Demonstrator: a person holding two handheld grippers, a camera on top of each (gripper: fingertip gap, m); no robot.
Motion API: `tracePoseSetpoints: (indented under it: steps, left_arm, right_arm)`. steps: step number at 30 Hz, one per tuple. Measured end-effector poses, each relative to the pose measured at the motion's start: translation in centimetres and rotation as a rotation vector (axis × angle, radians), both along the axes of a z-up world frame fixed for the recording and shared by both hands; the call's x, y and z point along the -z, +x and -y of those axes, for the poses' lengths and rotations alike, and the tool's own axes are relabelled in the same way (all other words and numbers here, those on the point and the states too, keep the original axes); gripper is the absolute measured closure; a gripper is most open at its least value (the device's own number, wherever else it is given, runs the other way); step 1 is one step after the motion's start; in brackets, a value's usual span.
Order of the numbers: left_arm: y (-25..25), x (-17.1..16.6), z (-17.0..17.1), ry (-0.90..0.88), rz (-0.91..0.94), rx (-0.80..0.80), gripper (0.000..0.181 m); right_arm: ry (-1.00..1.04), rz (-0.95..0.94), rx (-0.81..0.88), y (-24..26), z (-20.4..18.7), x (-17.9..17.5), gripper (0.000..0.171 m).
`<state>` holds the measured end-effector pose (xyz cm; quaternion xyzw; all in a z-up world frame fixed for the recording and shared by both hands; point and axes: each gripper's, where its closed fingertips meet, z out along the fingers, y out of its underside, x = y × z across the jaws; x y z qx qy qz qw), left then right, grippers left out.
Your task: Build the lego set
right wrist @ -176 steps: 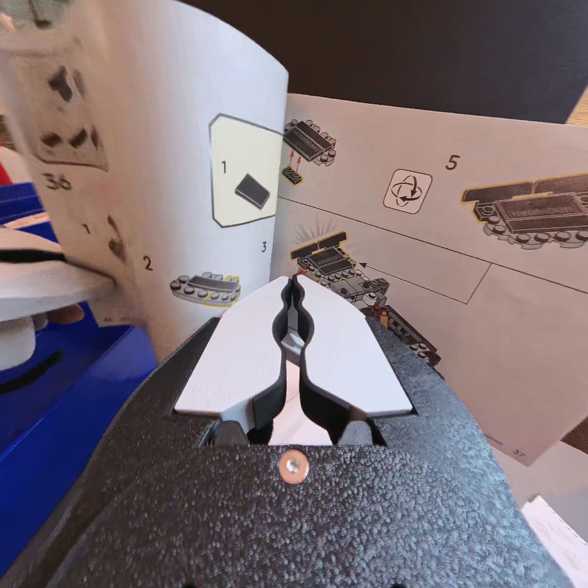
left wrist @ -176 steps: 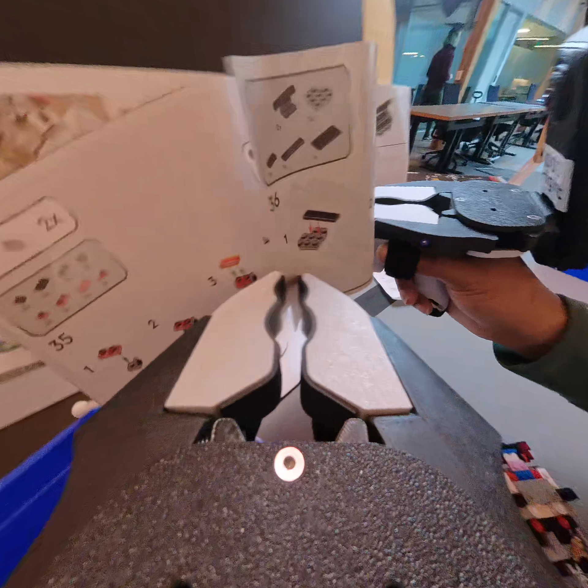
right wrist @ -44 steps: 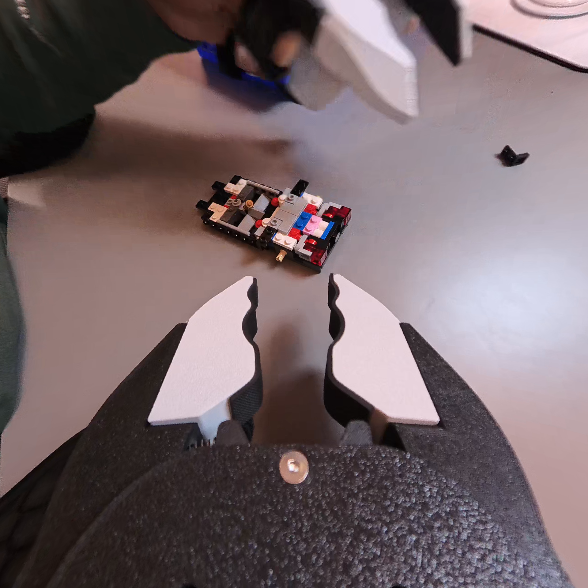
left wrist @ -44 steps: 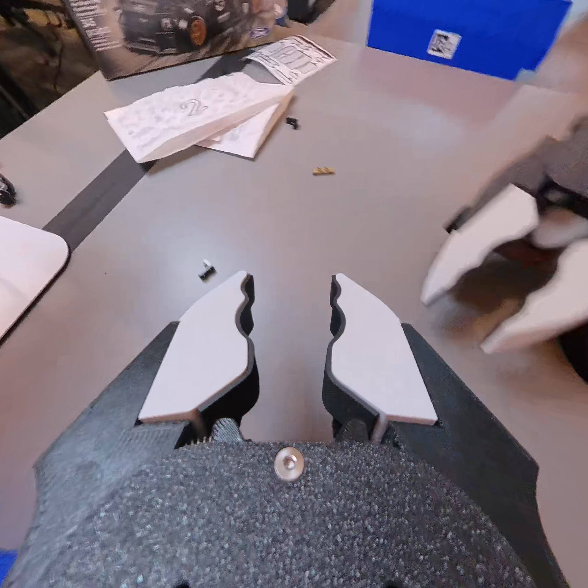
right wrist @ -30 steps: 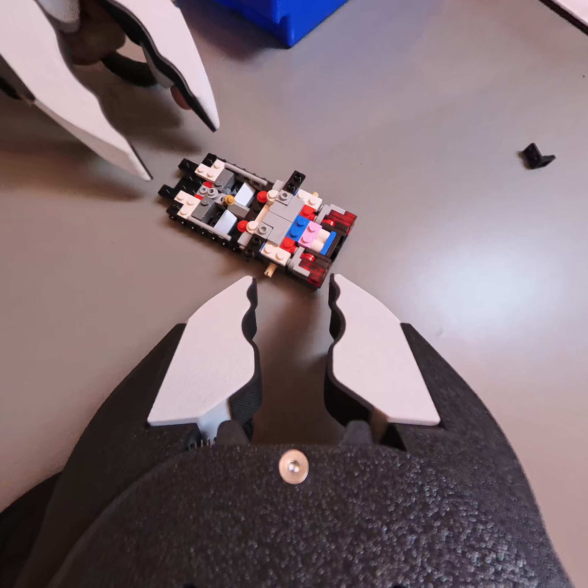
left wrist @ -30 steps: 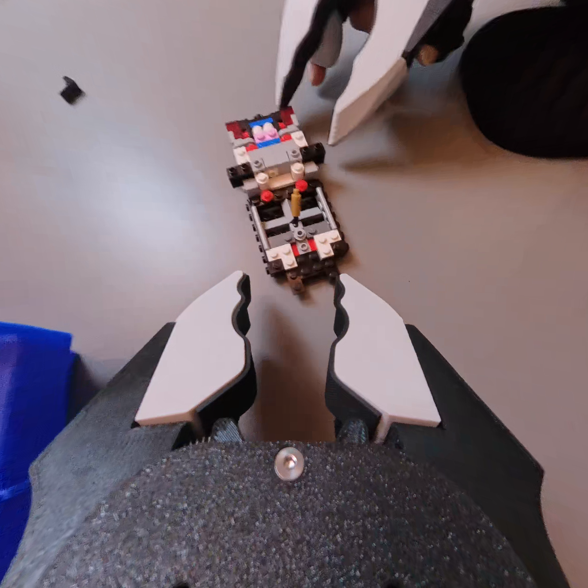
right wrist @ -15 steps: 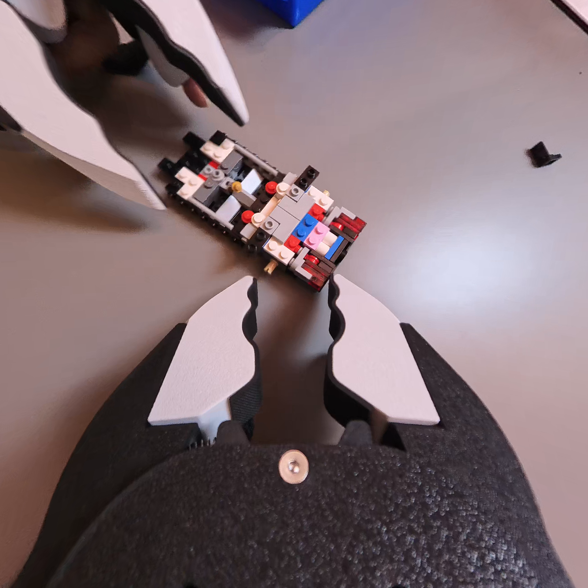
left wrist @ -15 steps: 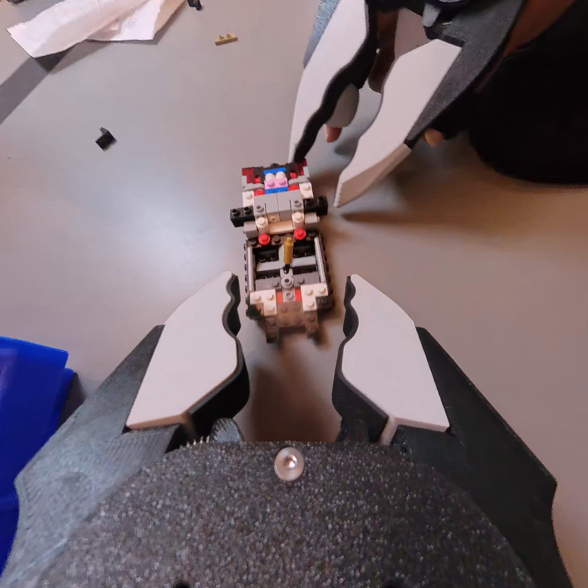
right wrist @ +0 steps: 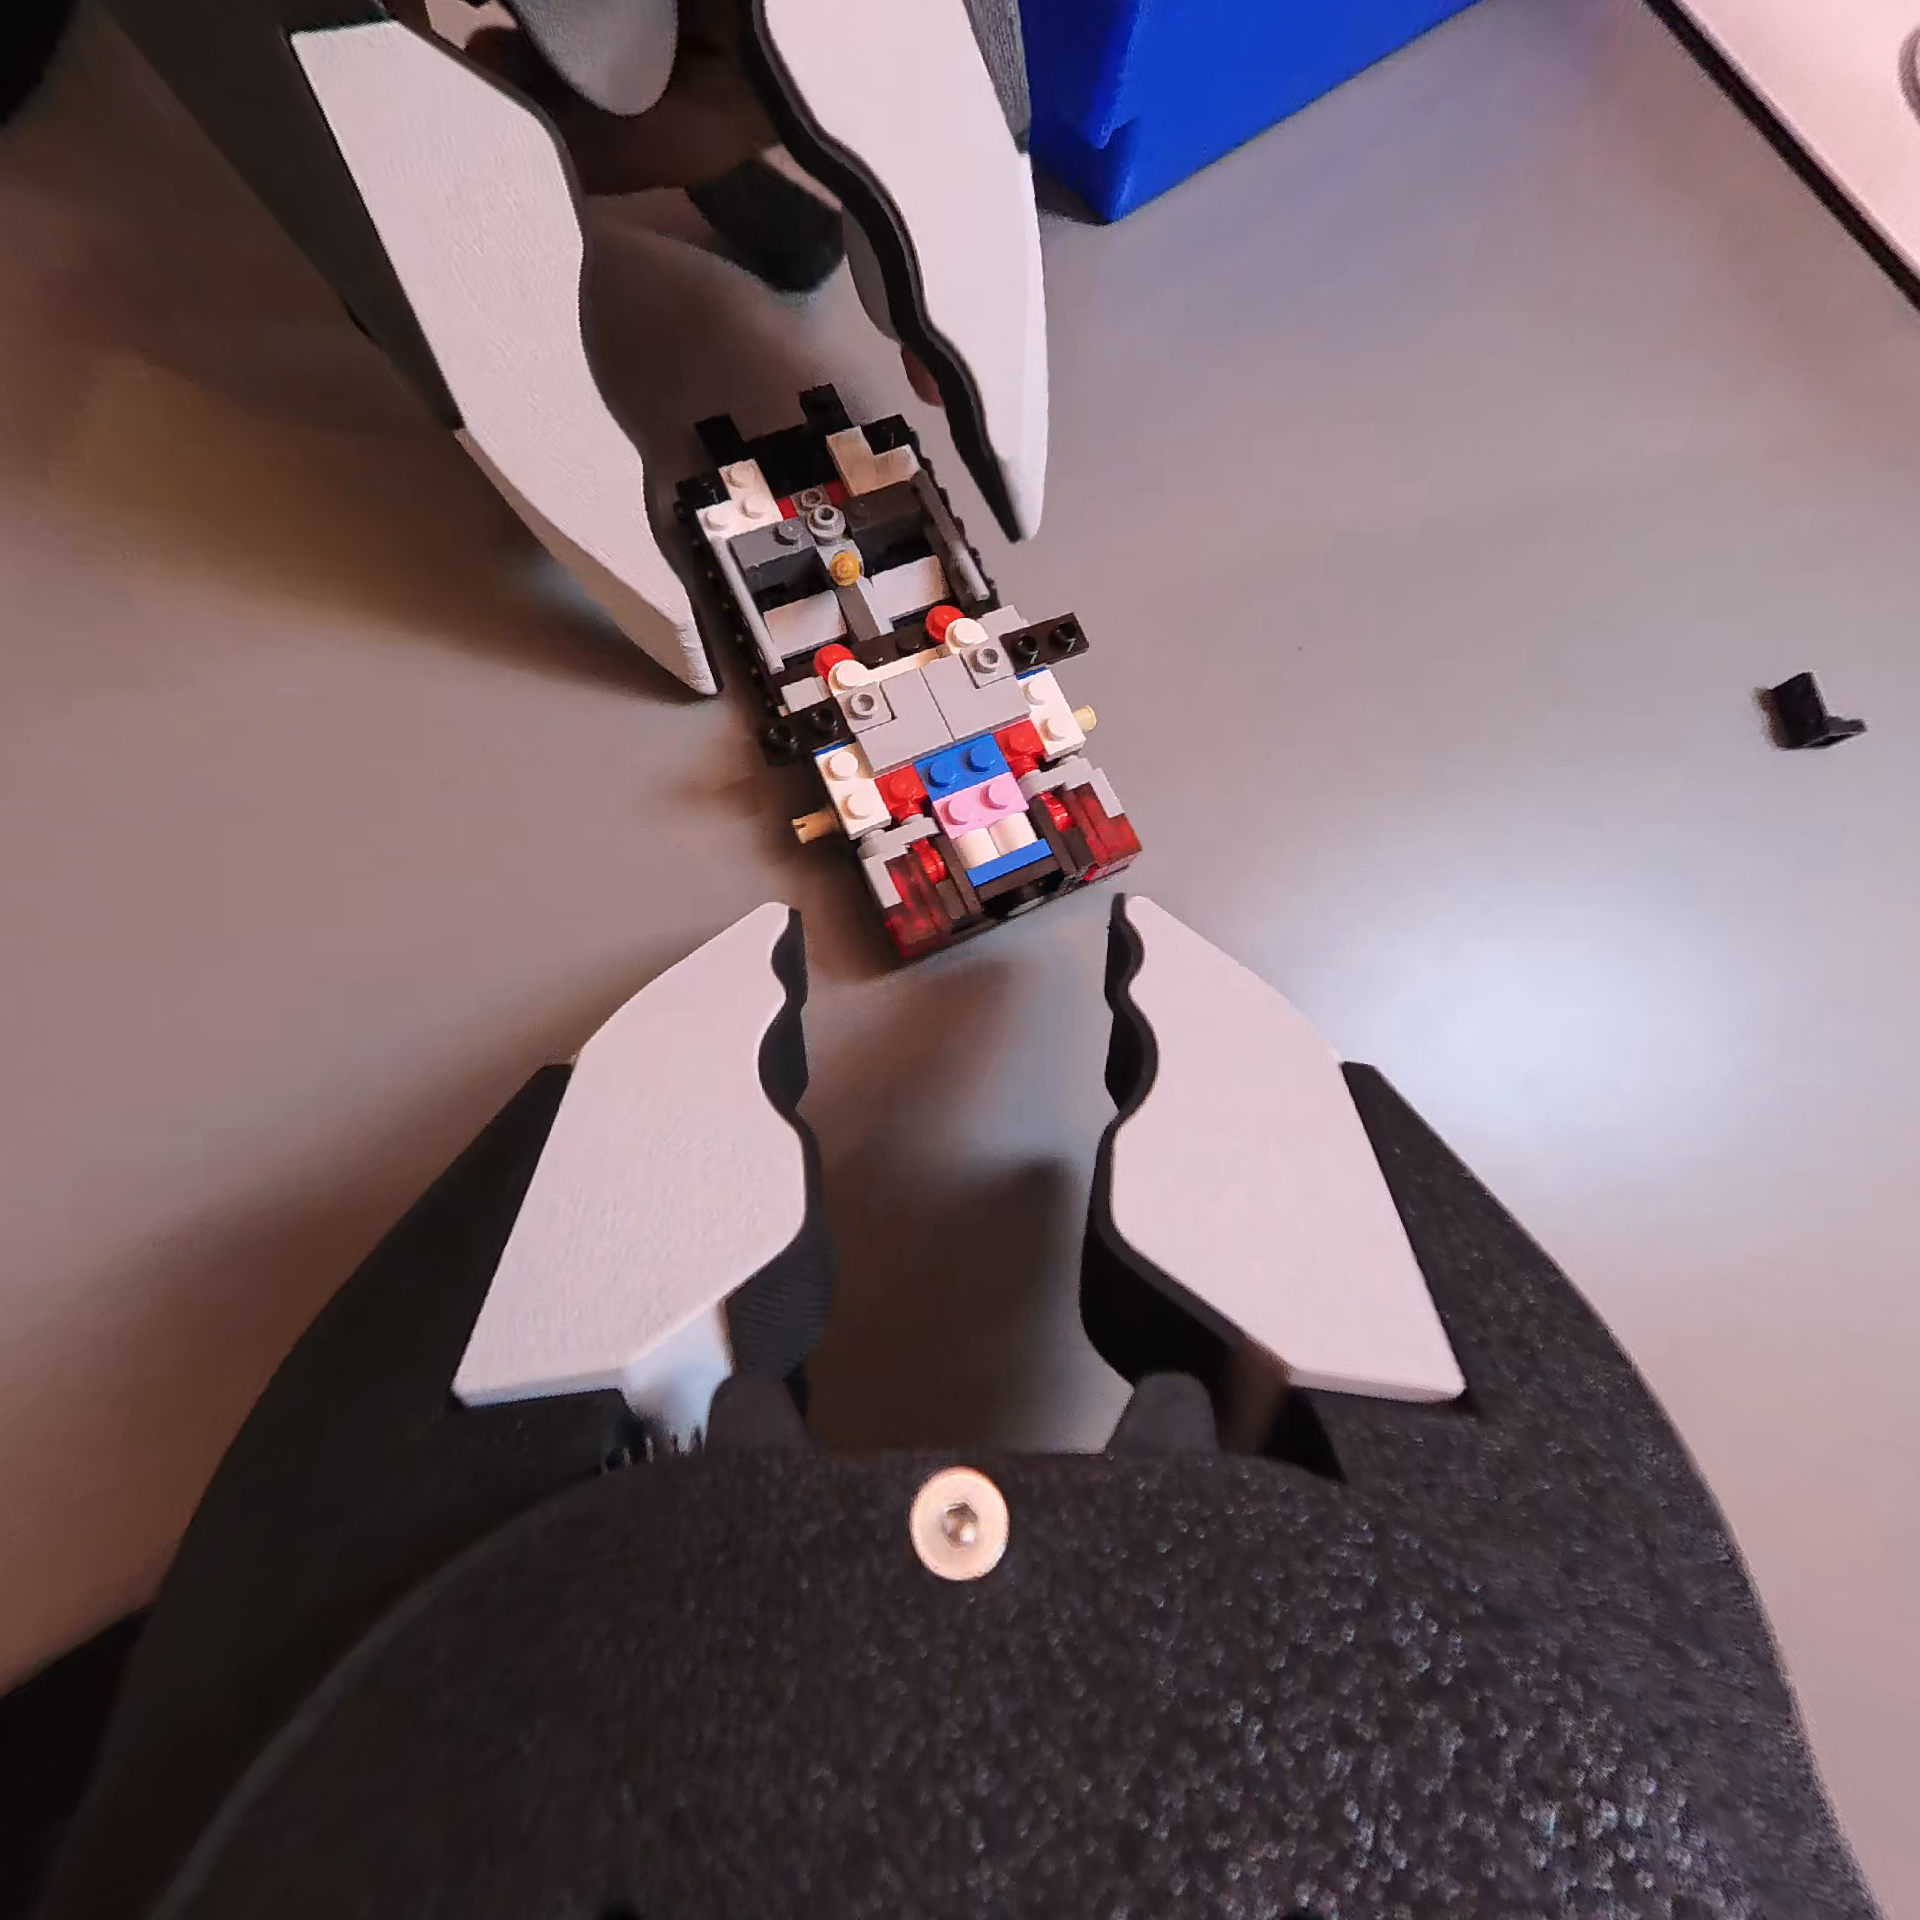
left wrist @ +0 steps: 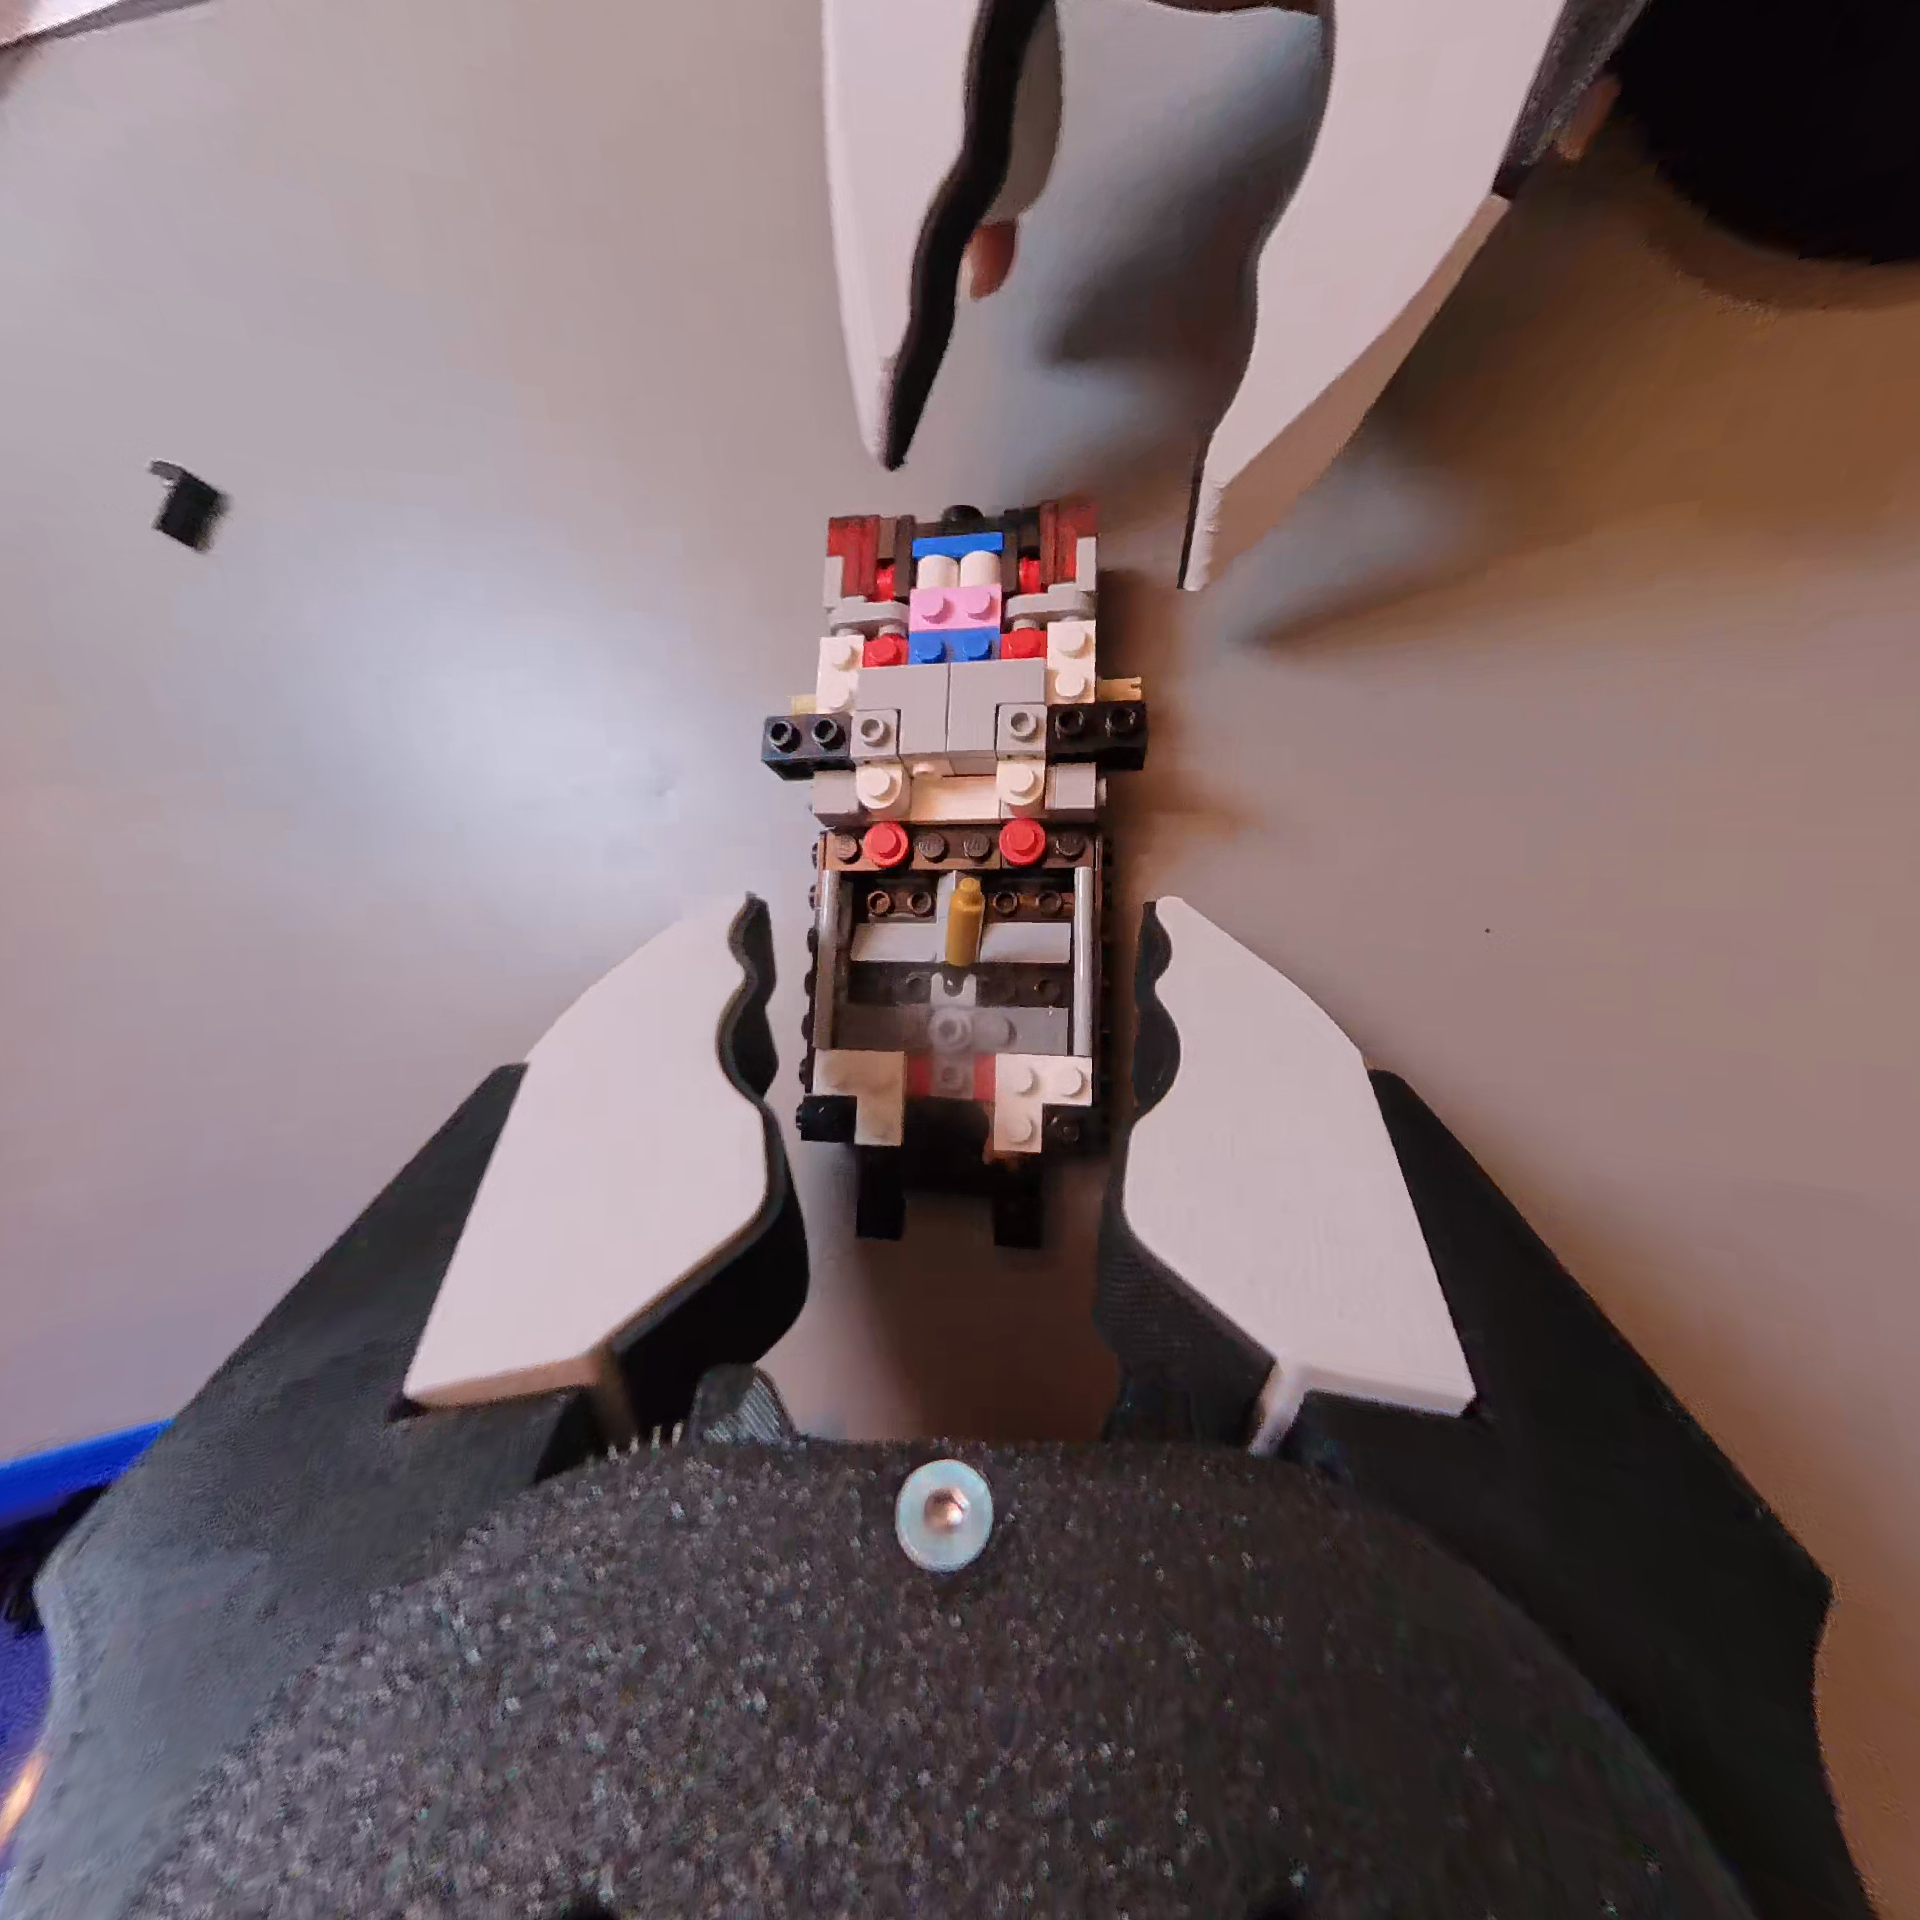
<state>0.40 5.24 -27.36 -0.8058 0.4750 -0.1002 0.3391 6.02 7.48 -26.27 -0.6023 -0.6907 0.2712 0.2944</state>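
Note:
A flat toy-brick car chassis [left wrist: 961, 831] of black, grey, white and red bricks lies on the grey table [left wrist: 416, 779]; it also shows in the right wrist view [right wrist: 914, 686]. My left gripper [left wrist: 951, 920] is open, its fingers on either side of the chassis's near end without closing on it. It shows far off in the right wrist view [right wrist: 862, 592]. My right gripper [right wrist: 951, 920] is open and empty, its tips just short of the end with the red bricks. It shows at the top of the left wrist view [left wrist: 1039, 520].
A small loose black brick [left wrist: 187, 509] lies on the table, also seen in the right wrist view [right wrist: 1808, 712]. A blue bin [right wrist: 1195, 94] stands behind the left gripper. A white board edge [right wrist: 1829, 135] sits at the top right. Tip to tip, the grippers are about 7 cm apart. Between my right fingertips and the small loose black brick [left wrist: 187, 509] there is roughly 15 cm. It is also in sight in the right wrist view [right wrist: 1788, 712].
Earlier both grippers were shut on pages of an instruction booklet. Both have since opened and closed in on the chassis from opposite ends; the left gripper's fingers now flank it.

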Motion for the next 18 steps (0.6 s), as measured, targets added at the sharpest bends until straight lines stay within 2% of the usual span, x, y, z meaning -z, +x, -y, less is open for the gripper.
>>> tracePoseSetpoints:
  steps: [4,8,11,14,18]
  left_arm:
    - [0.0,0.2,0.1,-0.036,0.006,0.051,0.127]
    - [-0.1,0.2,0.1,-0.021,0.035,0.055,0.127]
    - [-0.4,0.1,0.1,0.003,0.034,0.062,0.127]
    - [-0.7,-0.1,-0.2,0.038,0.039,0.052,0.125]
    - [-0.2,-2.0,-0.5,0.1,0.151,0.031,0.124]
  right_arm:
    - [-0.021,0.02,-0.043,-0.5,-0.4,0.2,0.11]
    - [-0.123,-0.027,-0.082,-1.2,-0.7,-1.0,0.113]
    - [-0.142,-0.127,0.029,-2.2,-4.6,-3.4,0.122]
    - [-0.09,-0.148,0.216,-4.0,-10.8,-4.1,0.126]
    - [0.009,0.012,0.352,-5.9,-17.7,-0.9,0.126]
